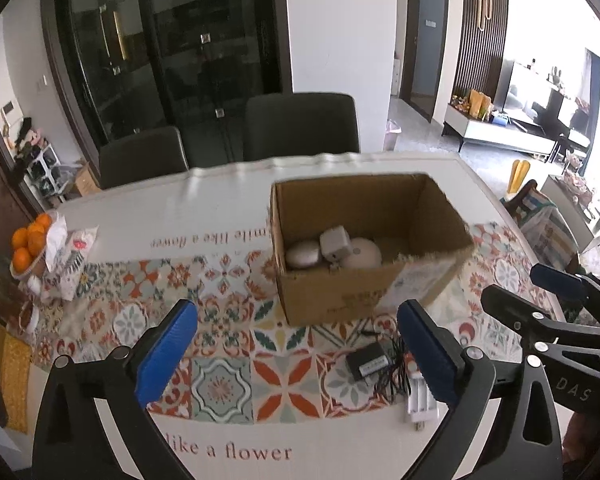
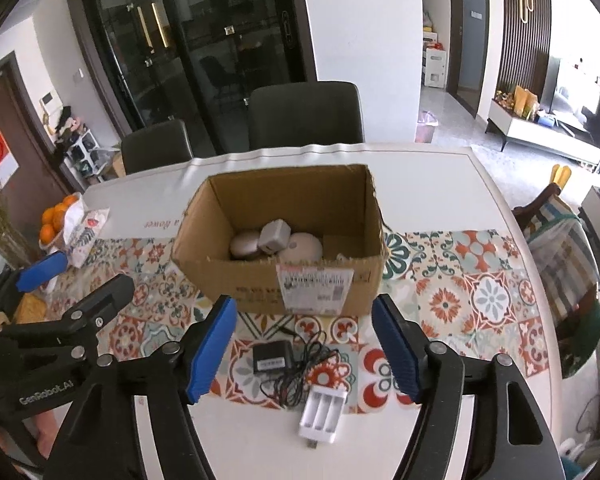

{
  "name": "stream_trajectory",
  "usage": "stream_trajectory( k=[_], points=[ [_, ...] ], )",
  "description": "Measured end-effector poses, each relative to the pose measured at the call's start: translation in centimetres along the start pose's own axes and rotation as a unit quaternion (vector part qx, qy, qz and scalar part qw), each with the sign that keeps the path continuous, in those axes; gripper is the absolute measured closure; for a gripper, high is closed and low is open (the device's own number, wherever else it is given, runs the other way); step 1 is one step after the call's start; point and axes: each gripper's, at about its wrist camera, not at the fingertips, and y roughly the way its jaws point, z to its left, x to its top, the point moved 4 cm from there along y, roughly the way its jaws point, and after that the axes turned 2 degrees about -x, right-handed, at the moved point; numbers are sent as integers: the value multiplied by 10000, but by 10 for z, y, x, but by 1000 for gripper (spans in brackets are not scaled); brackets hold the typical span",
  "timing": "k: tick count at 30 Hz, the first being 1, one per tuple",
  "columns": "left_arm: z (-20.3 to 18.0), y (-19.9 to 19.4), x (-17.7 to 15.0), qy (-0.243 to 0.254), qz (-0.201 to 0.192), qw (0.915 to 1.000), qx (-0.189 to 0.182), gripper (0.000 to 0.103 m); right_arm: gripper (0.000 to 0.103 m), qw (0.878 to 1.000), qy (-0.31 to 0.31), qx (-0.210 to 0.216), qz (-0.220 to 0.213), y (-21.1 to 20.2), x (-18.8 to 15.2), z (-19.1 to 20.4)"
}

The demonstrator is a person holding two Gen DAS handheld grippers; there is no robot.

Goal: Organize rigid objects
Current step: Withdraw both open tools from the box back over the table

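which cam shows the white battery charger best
The right wrist view: the white battery charger lies whole and unobstructed between the open fingers, slots visible. In the left wrist view the charger is partly hidden behind a blue finger pad.

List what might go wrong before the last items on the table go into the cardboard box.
1. The black adapter has a loose, tangled cord lying against the white battery charger; lifting either may drag the other along.
2. The charger lies near the table's front edge, so a nudge might push it off.
3. The left tool and right tool, both open, hover close together and may collide.
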Motion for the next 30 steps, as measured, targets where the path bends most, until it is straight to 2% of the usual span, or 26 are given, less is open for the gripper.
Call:
stream_trajectory(
  k=[10, 20, 30],
  points=[
    [3, 20, -53, -148, 527, 9985, -22, 1, 27, 9992, -63, -66, 396, 21, -46, 5],
    [-1, 47, -97, 6, 984, 9950, 195, 1, 27, 9951, -33, -115, 986, 55, -89, 2],
    [-7, 83, -139, 11, 1603, 9870, 93, 1, 27, 9865, 3, -166, 1627, 91, -131, -5]
  ],
)
